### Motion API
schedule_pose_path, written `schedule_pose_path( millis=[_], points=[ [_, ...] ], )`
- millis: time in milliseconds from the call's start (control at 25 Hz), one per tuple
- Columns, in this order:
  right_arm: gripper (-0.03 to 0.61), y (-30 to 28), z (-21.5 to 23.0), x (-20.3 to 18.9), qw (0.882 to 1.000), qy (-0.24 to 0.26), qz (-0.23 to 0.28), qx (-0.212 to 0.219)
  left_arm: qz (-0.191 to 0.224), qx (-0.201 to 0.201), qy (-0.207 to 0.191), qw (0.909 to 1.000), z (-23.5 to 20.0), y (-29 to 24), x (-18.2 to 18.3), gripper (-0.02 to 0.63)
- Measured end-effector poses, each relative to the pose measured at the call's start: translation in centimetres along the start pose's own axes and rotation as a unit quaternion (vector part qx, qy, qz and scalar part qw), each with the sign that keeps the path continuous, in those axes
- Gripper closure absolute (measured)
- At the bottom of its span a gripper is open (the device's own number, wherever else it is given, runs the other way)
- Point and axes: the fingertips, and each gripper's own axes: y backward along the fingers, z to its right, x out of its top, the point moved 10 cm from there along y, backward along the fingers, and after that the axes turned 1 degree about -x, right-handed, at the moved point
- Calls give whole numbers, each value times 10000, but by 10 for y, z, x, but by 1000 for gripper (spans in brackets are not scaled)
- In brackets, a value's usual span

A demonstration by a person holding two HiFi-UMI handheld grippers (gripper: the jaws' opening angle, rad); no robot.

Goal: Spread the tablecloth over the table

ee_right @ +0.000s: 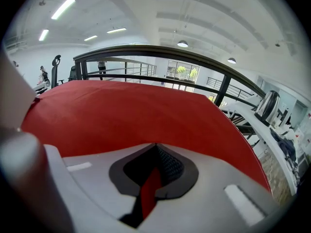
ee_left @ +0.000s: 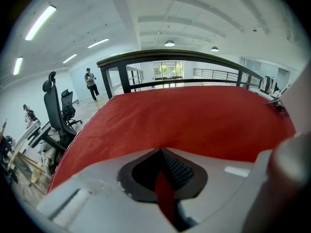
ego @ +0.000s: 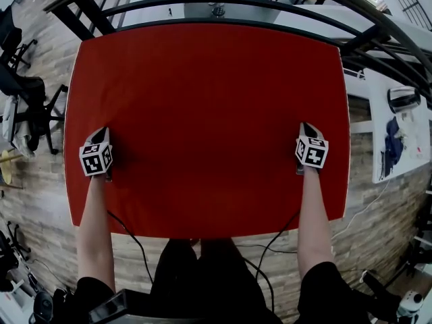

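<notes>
A red tablecloth (ego: 209, 113) lies flat and smooth over the table, which it hides completely. My left gripper (ego: 101, 133) sits near the cloth's left edge and my right gripper (ego: 308, 128) near its right edge, both pointing away from me and downward. In the left gripper view the gripper (ee_left: 161, 152) is shut, with a strip of the red cloth (ee_left: 165, 193) pinched between its jaws. The right gripper (ee_right: 156, 147) is likewise shut on a red fold (ee_right: 149, 188). Beyond both, the cloth (ee_left: 194, 120) stretches out to the far edge.
A dark curved railing (ego: 216, 5) runs just beyond the table's far side. Black office chairs (ego: 27, 106) stand to the left on the wood floor. A white table (ego: 398, 127) with items on it is to the right. A person (ee_left: 91, 84) stands far off.
</notes>
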Motion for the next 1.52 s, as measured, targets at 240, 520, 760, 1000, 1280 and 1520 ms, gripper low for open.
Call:
schedule_pose_path(
  millis=[240, 520, 760, 1000, 1280, 1520],
  points=[
    [569, -7, -7, 7, 10000, 33, -12, 49, 59, 10, 27, 10000, -11, -7, 8, 595],
    [569, 24, -19, 0, 9994, -41, 327, 75, 219, 188, 63, 9996, -1, 18, -3, 606],
    [569, 69, -48, -58, 10000, 6, 24, 81, 25, 84, 21, 10000, 10, 74, -55, 607],
    [569, 74, -47, -70, 10000, 63, 48, 21, -13, 43, 111, 9999, 8, 79, -84, 607],
    [569, 127, -75, -88, 9995, -141, 100, -256, 111, 194, -200, 9996, 5, 102, -95, 607],
    [569, 181, -48, -177, 9930, -779, -304, -836, -134, -15, 78, 9999, 29, 163, -161, 607]
  ],
)
